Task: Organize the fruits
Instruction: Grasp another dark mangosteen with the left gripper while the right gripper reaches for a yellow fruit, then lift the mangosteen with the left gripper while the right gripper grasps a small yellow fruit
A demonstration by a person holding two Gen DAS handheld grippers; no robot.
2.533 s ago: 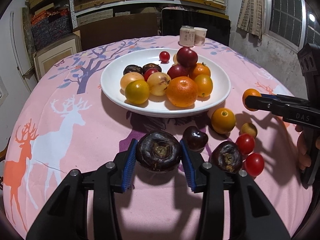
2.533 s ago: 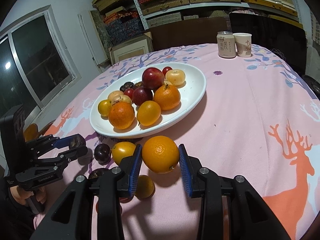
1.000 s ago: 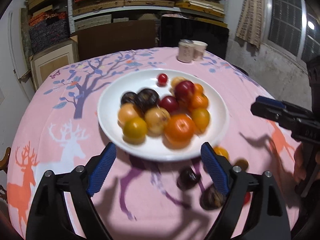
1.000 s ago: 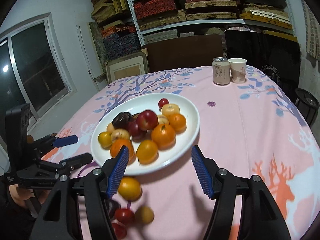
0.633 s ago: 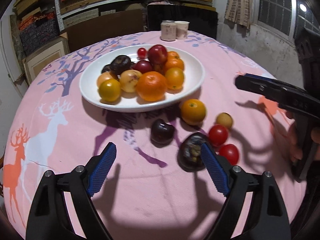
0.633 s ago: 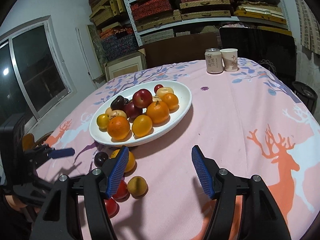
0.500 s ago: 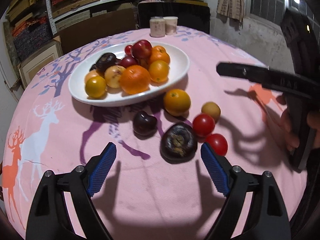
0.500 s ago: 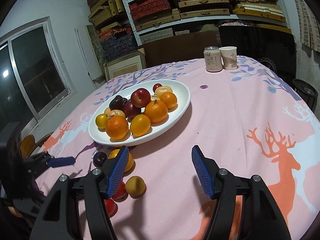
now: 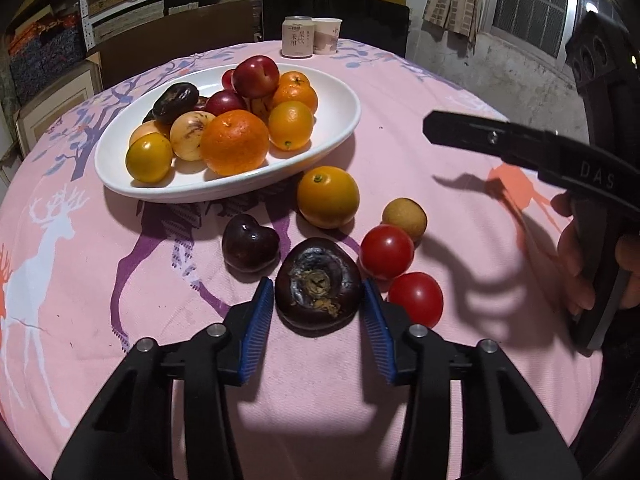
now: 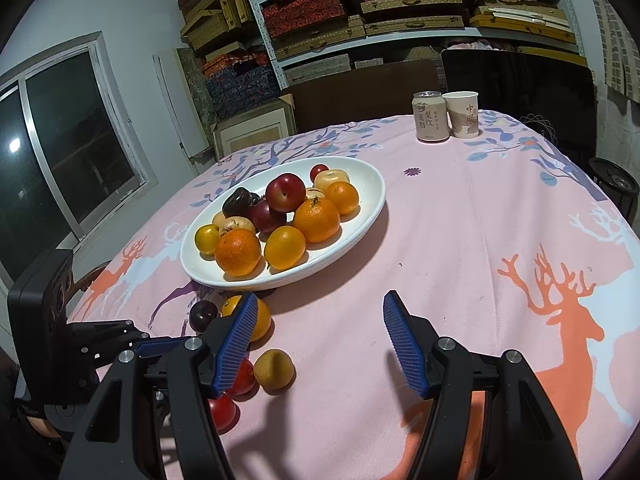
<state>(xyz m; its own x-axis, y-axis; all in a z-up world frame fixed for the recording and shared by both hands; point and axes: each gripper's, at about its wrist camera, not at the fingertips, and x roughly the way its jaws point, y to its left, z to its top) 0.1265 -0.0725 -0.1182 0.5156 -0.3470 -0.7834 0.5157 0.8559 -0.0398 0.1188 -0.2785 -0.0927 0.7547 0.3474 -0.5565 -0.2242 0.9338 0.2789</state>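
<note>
Left tool [image 9: 319, 307]: jaws just closing, blue pads flank dark wrinkled fruit [image 9: 319, 283] on pink surface [image 9: 120, 248], pads at its sides; contact looks made, hard to confirm. Dark plum [image 9: 250, 247] just ahead-left of tool, two red tomatoes [image 9: 400, 268] beside right pad, orange [image 9: 327, 197] beyond, white plate [image 9: 340, 120] of fruit farther ahead. Tool angled steeply down.

Right tool [image 10: 316, 346]: jaws half open, nothing between, hovering over bare cloth. Hand [image 9: 576, 256] on its grip, partly cut off.
</note>
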